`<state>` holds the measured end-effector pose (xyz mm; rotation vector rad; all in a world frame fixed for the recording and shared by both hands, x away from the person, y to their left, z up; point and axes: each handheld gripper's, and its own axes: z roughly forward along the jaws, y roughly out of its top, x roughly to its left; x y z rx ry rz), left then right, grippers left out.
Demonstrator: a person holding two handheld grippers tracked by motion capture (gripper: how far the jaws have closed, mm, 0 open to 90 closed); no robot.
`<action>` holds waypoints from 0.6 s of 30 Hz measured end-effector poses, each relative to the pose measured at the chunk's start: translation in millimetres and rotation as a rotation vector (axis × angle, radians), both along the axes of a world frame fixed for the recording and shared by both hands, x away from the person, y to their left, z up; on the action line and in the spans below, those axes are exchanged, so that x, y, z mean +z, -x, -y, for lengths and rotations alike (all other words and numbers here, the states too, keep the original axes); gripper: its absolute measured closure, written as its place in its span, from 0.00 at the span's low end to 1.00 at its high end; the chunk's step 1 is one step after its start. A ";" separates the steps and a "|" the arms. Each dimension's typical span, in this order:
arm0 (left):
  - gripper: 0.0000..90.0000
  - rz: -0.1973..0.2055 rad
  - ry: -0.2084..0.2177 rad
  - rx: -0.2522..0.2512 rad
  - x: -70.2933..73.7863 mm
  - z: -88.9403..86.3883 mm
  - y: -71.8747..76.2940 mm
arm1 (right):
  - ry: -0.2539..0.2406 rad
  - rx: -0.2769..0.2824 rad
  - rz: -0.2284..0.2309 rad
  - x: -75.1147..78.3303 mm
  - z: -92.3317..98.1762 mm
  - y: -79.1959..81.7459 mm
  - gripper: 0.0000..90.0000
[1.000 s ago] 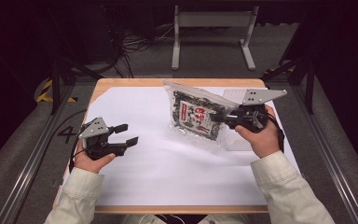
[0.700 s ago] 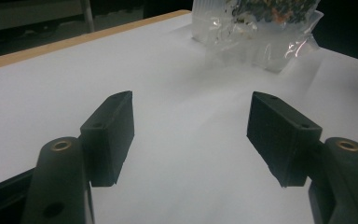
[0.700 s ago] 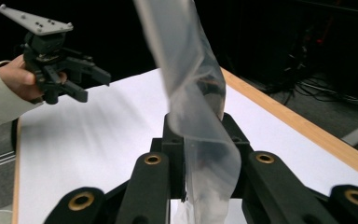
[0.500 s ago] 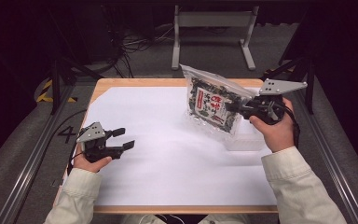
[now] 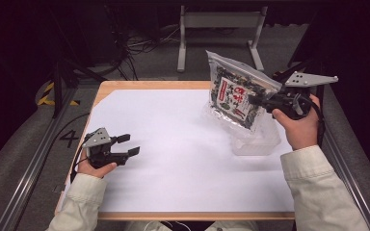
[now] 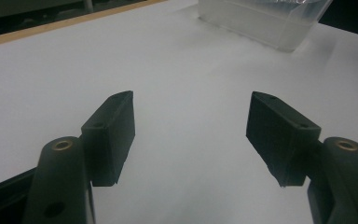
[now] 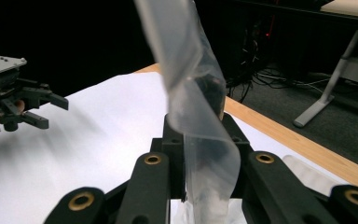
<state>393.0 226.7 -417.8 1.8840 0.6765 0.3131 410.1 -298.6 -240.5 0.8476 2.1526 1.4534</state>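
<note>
At the left of the white-covered table point(image 5: 173, 159), the left gripper point(image 5: 123, 147) rests low in the person's left hand point(image 5: 94, 168), its jaws spread wide with nothing between them; ahead of its tips lies bare white sheet, and farther ahead and to its right sits a clear plastic container point(image 6: 265, 21). Across the table, the right gripper point(image 5: 262, 100), held up in the right hand point(image 5: 296, 127), has its jaws closed on the edge of a clear snack bag point(image 5: 236, 96) with a red-and-white label. The bag hangs in the air just beyond that gripper's tips, tilted, directly above the container point(image 5: 255, 139). In the right gripper view, the bag's plastic point(image 7: 191, 93) rises from between the closed jaws.
</note>
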 end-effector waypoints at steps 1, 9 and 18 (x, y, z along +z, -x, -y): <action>0.37 -0.002 -0.003 -0.001 -0.5 0.1 -0.1 | 0.000 -0.005 0.000 0.9 1.6 -0.9 0.85; 0.38 -0.008 -0.007 0.009 -2.3 -1.1 -1.1 | 0.003 -0.064 -0.001 7.4 15.4 -14.9 0.85; 0.38 -0.019 -0.011 0.016 -3.6 -1.0 -1.5 | -0.007 -0.112 -0.001 5.7 28.3 -22.7 0.85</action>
